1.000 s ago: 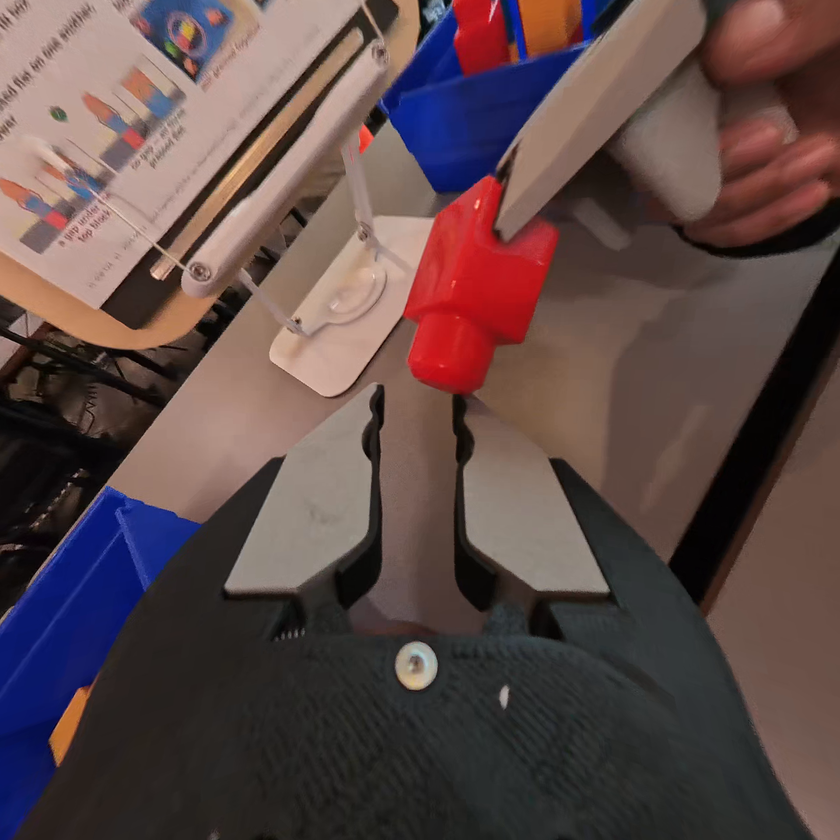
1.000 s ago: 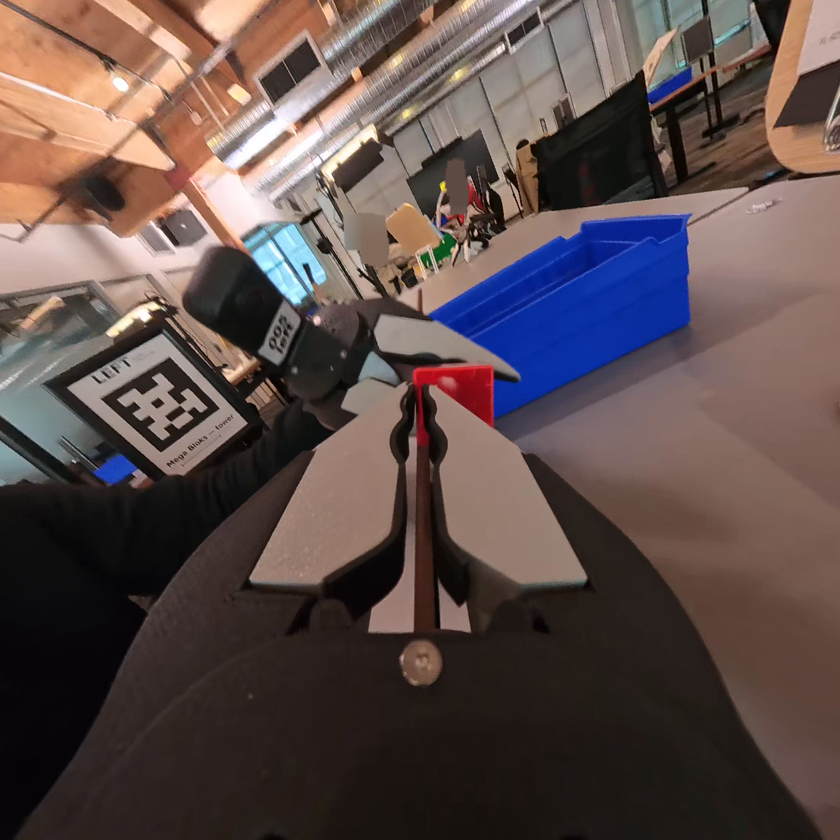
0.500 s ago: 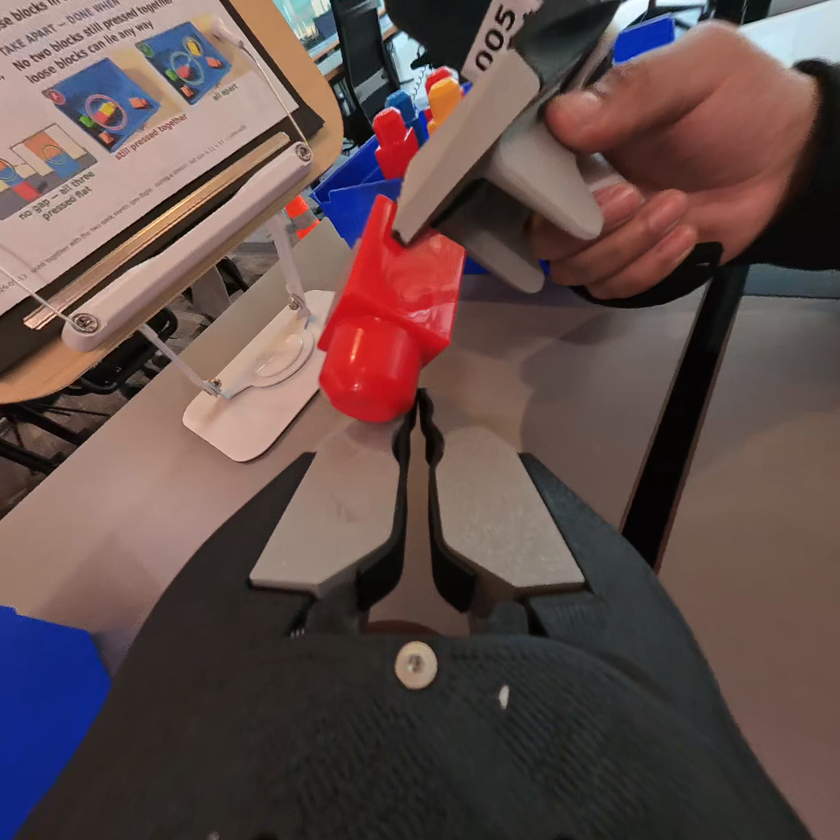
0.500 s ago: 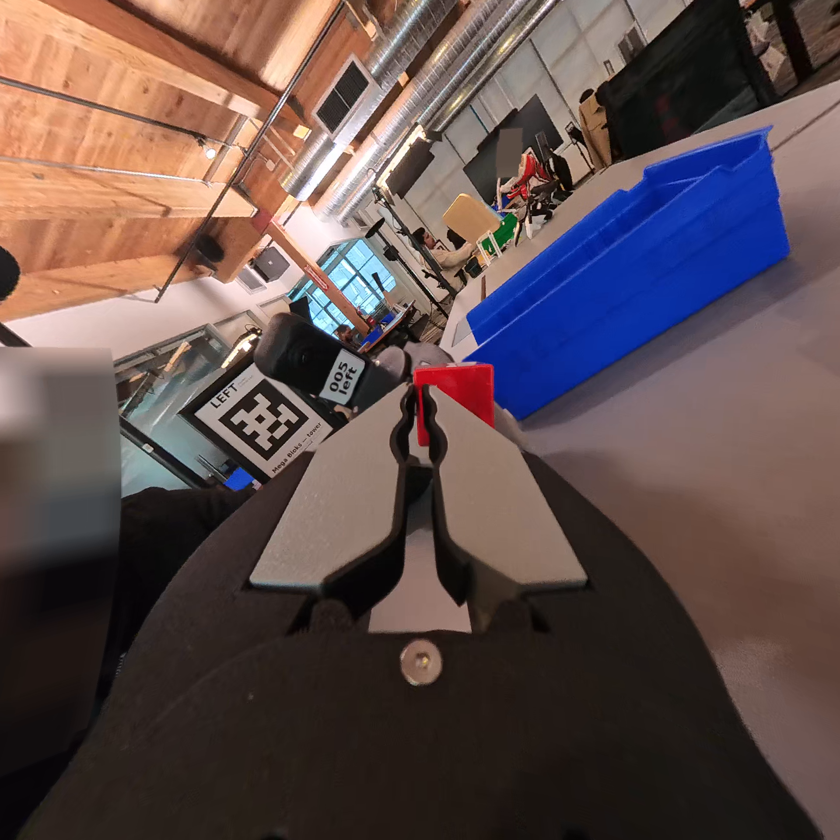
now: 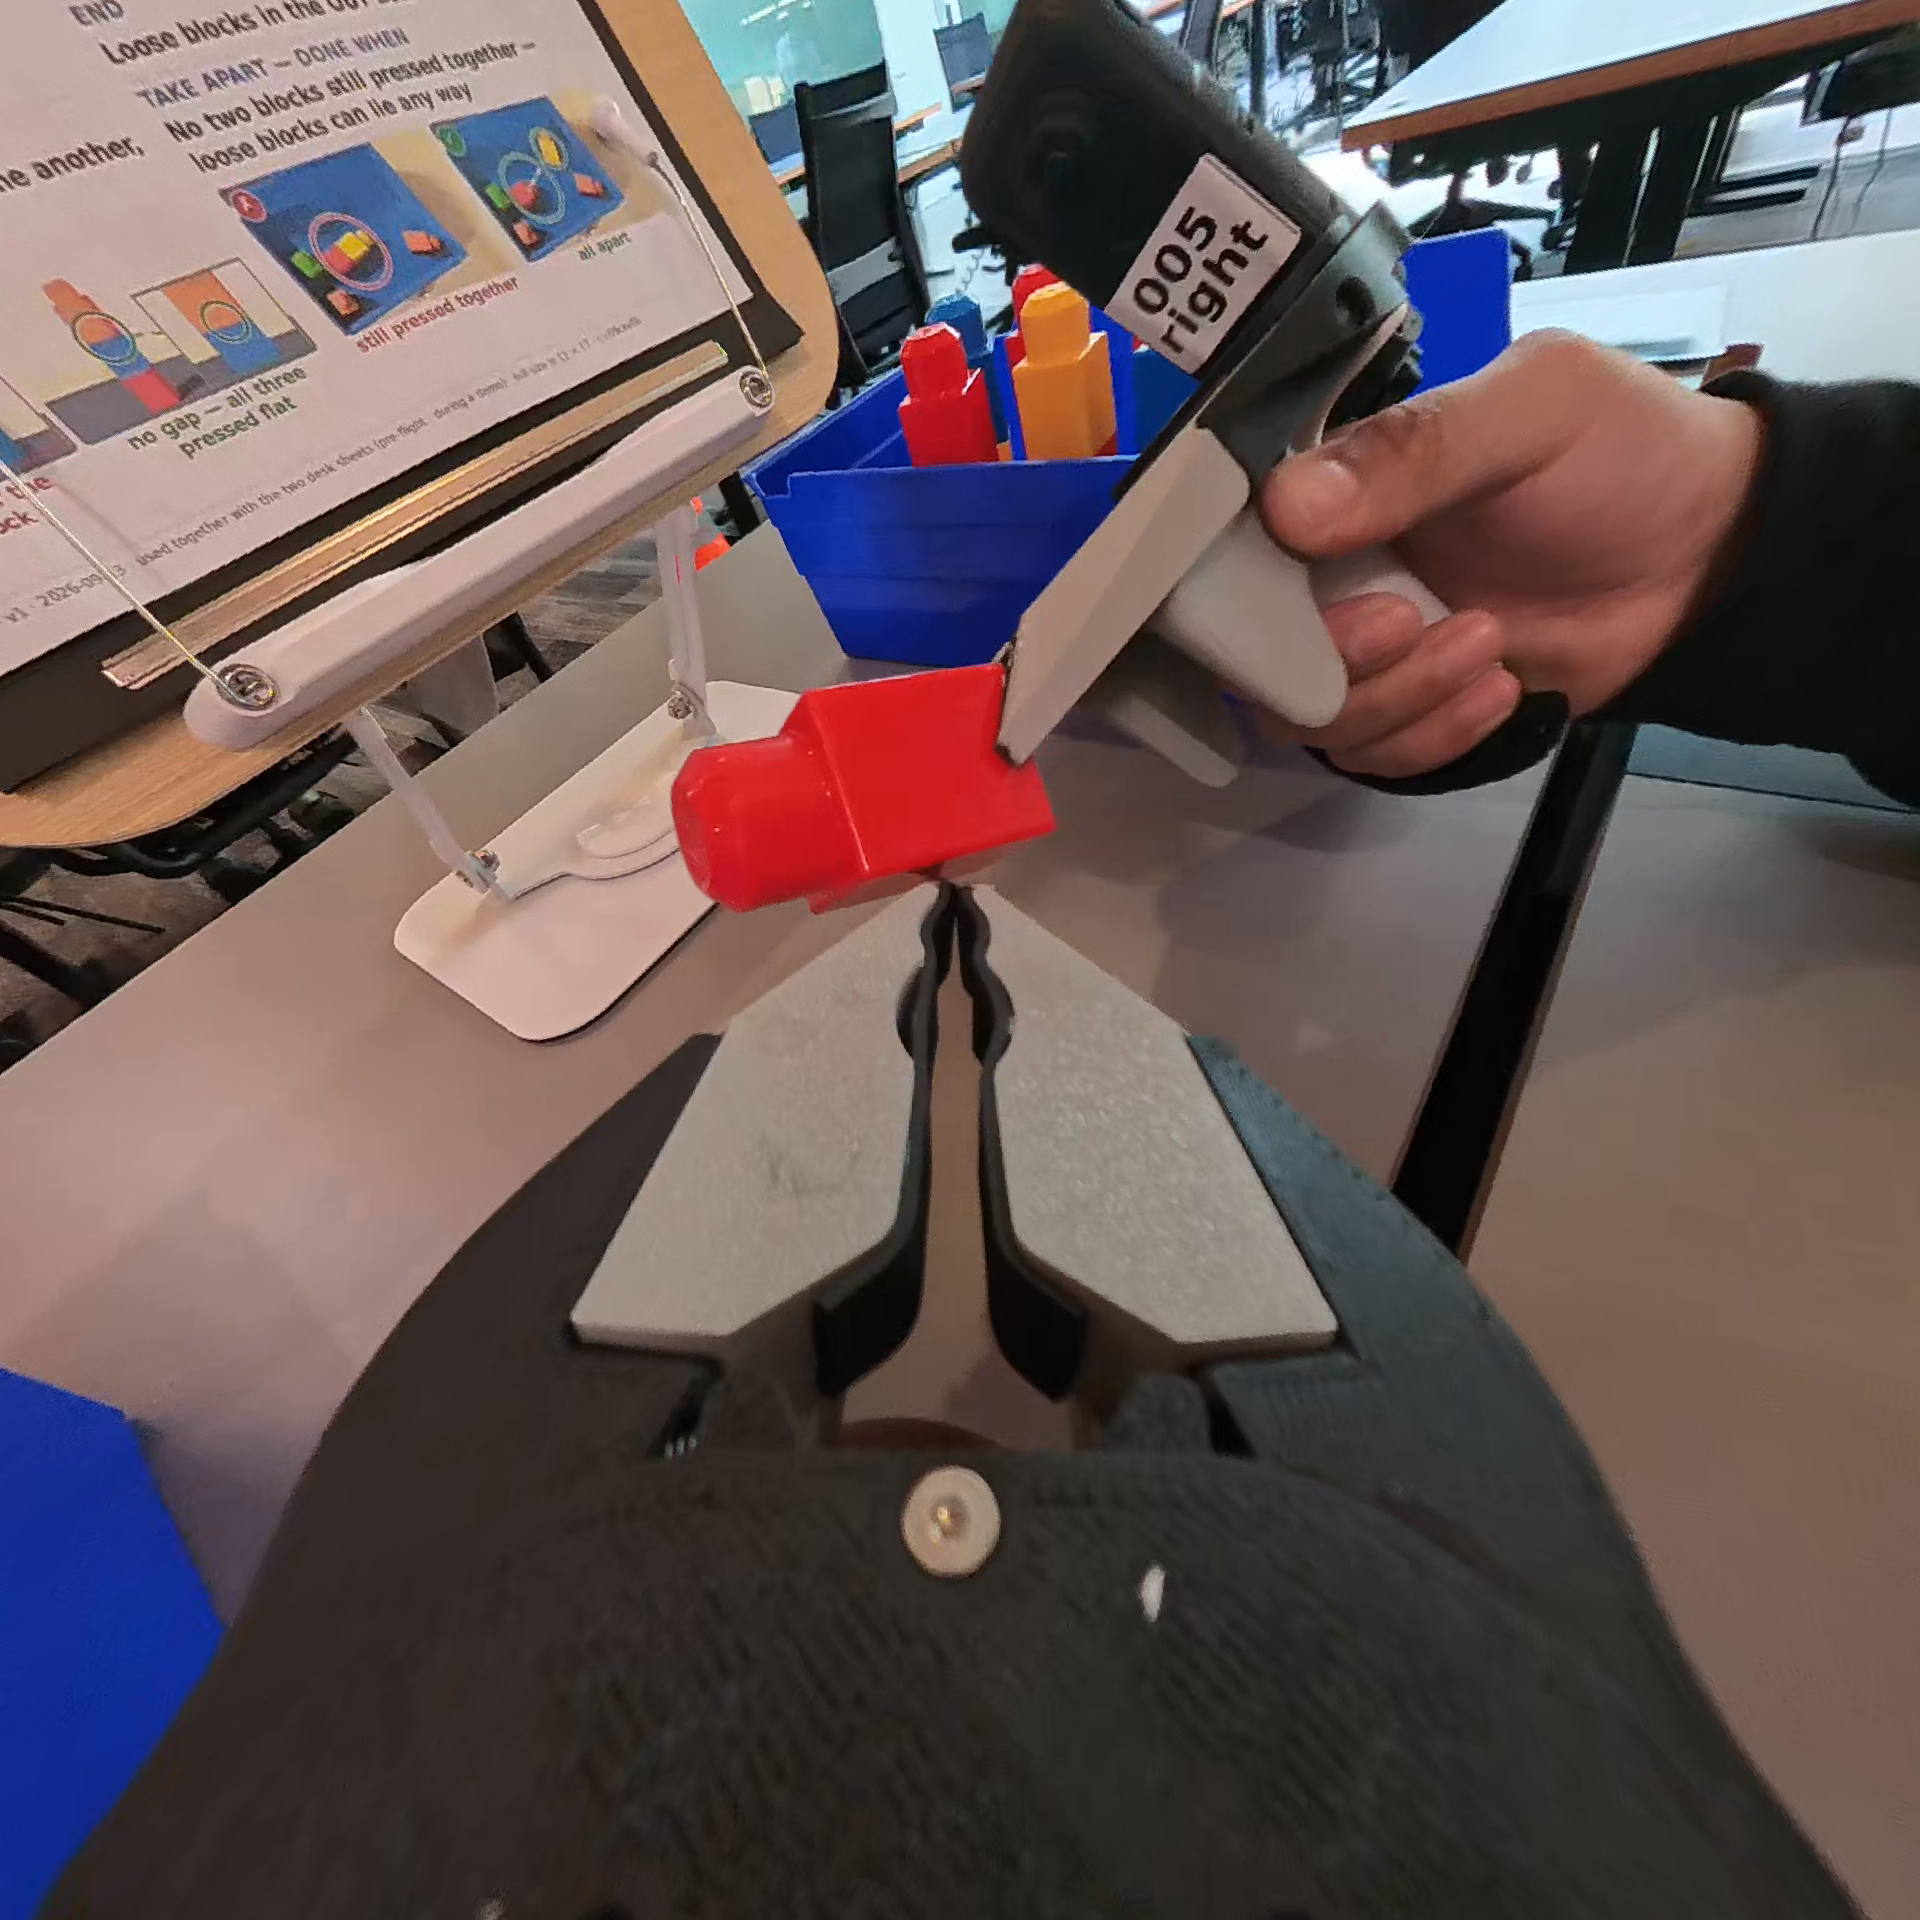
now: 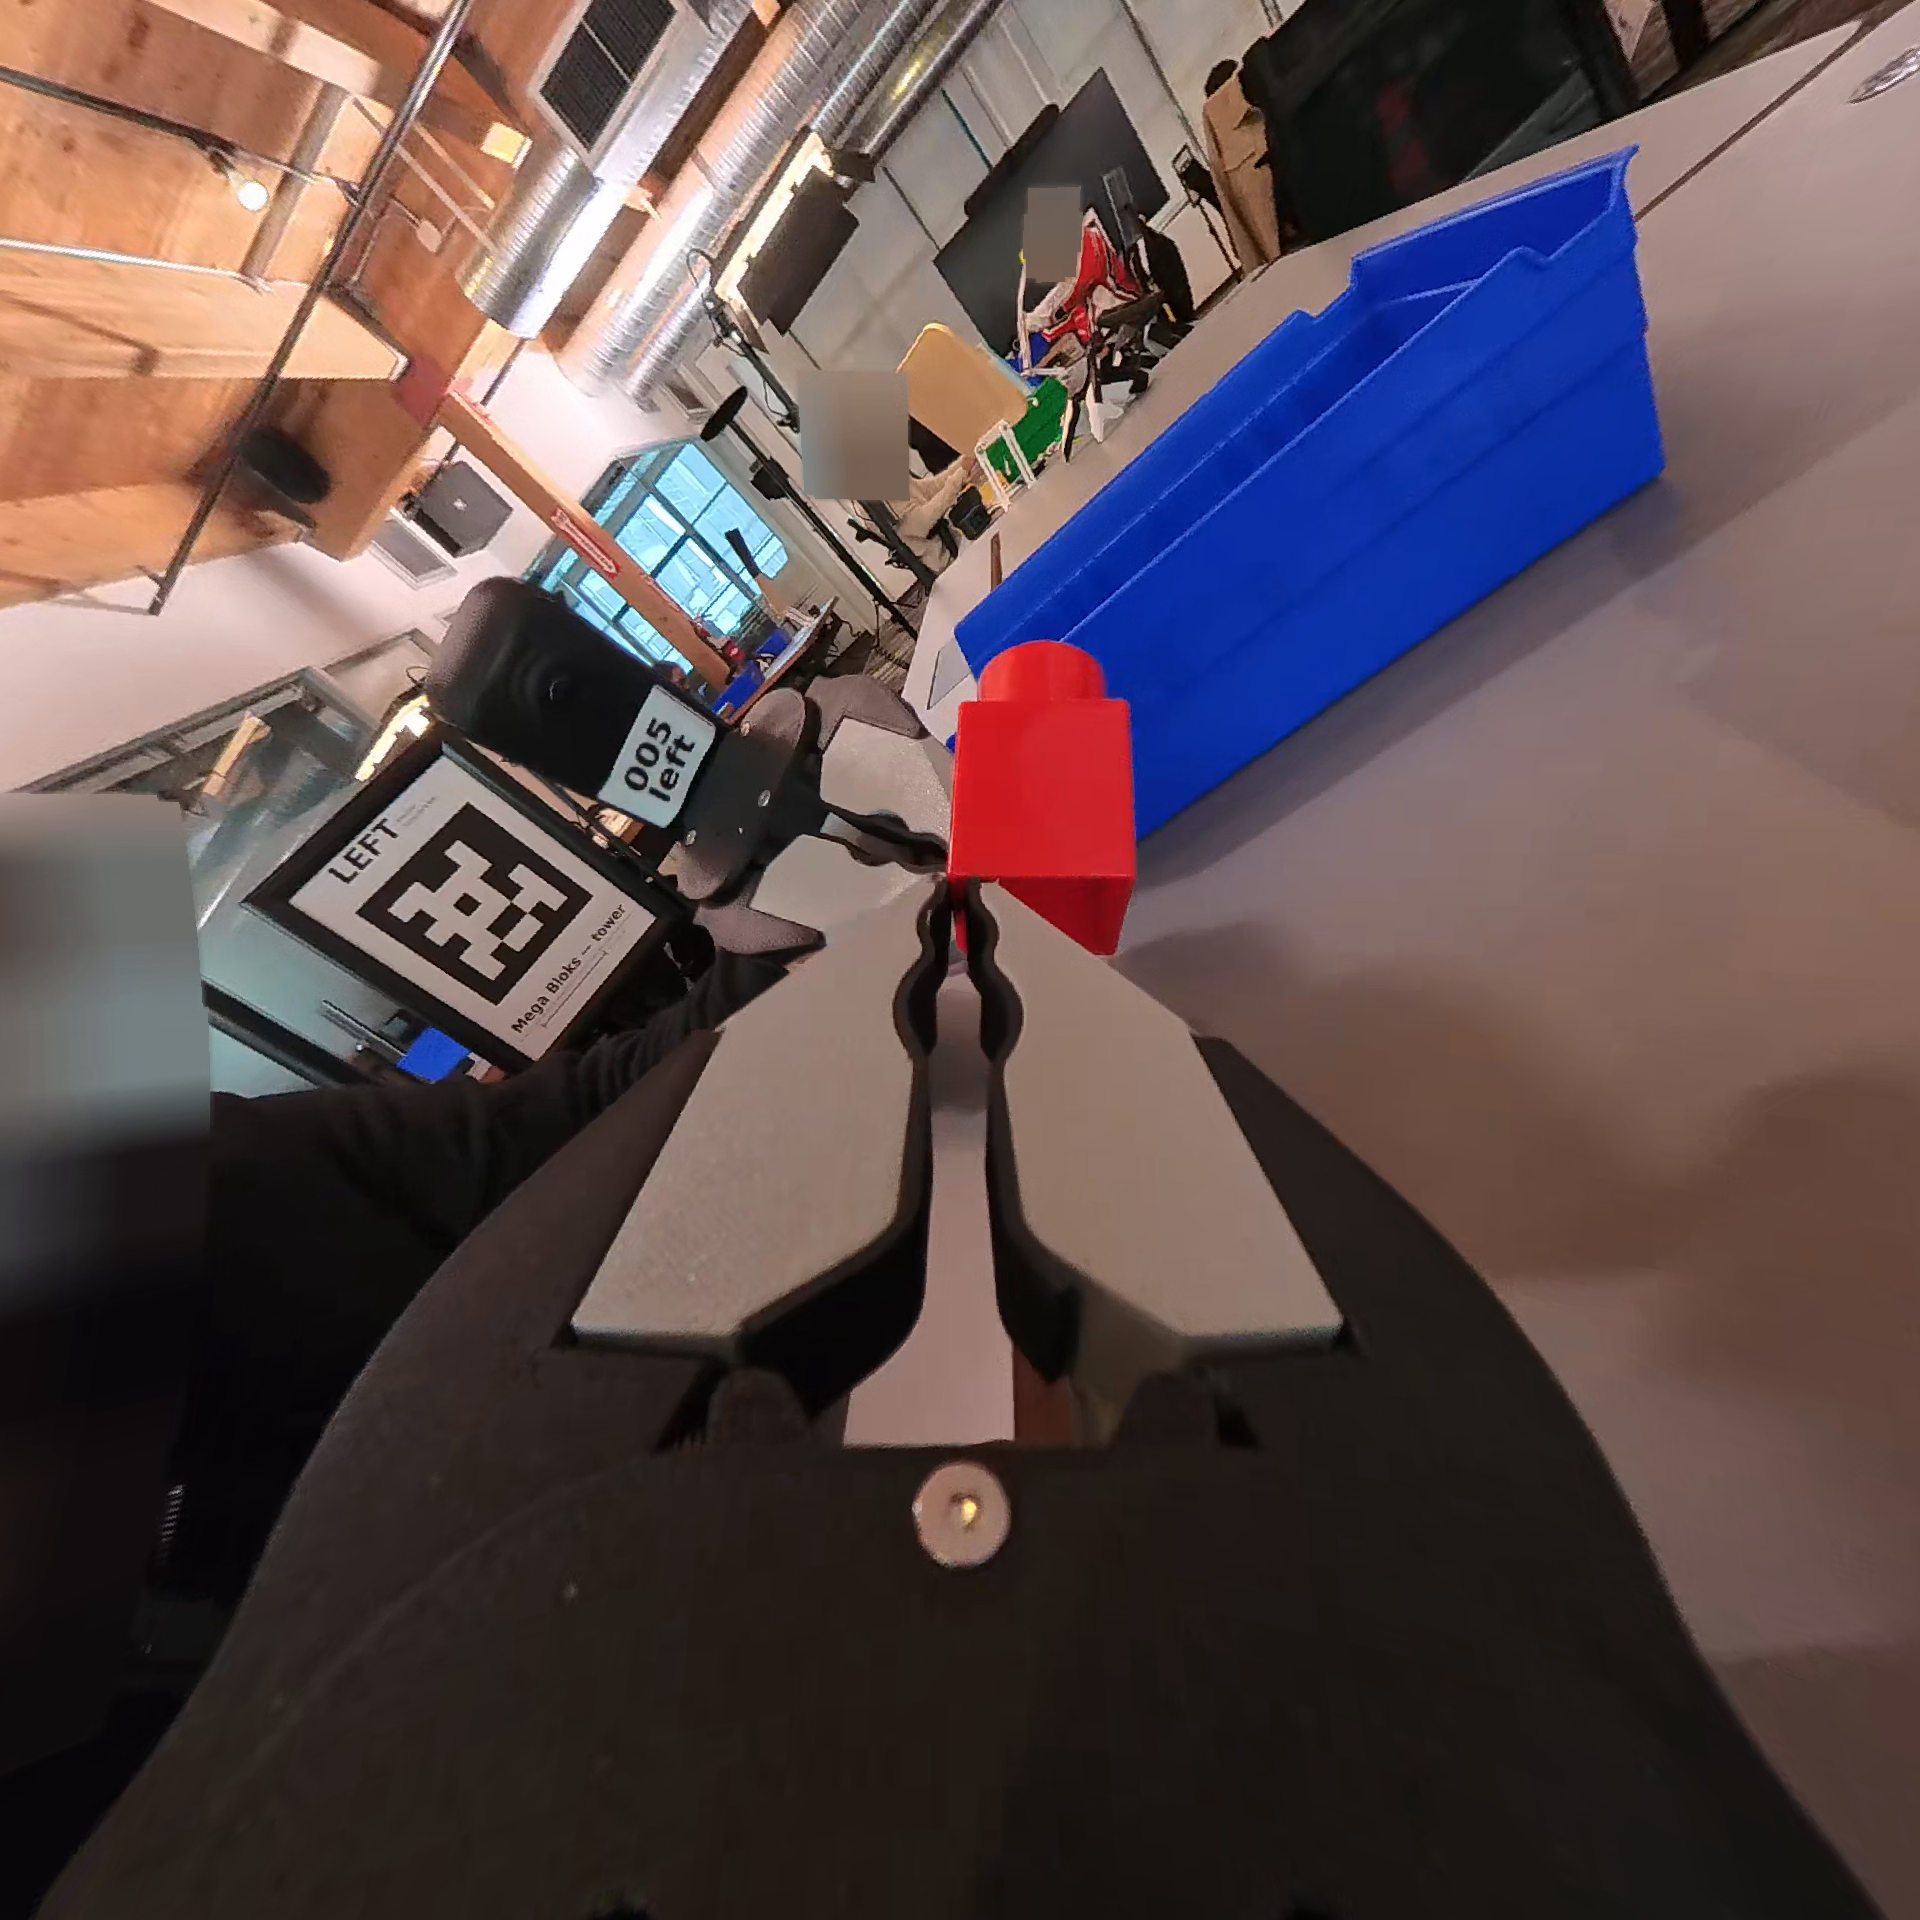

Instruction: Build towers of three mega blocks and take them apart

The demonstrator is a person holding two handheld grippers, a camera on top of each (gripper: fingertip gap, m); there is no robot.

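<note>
A red mega block [image 5: 883, 790] hangs above the grey table [image 5: 260, 1143], its stud pointing left. My right gripper [image 5: 1003, 707] comes in from the upper right and is shut on the wall at the block's open end. In the right wrist view the block [image 6: 1039, 800] stands stud-up just past my right gripper [image 6: 961, 904], which pinches its lower left wall. My left gripper [image 5: 954, 896] is shut, and its tips touch the block's lower edge. It also shows in the right wrist view [image 6: 904, 842], against the block's left face.
A blue bin [image 5: 935, 551] behind the block holds upright red, orange and blue blocks. An instruction sheet on a stand [image 5: 416, 312] with a white base [image 5: 561, 914] is at the left. Another blue bin [image 6: 1351, 499] lies beyond. A dark gap [image 5: 1507, 935] divides the tables. The grippers are tip to tip, or close to it.
My left gripper went from open to shut and came up against the block. My right gripper turned the block, so its stud now points sideways instead of toward the left camera.
</note>
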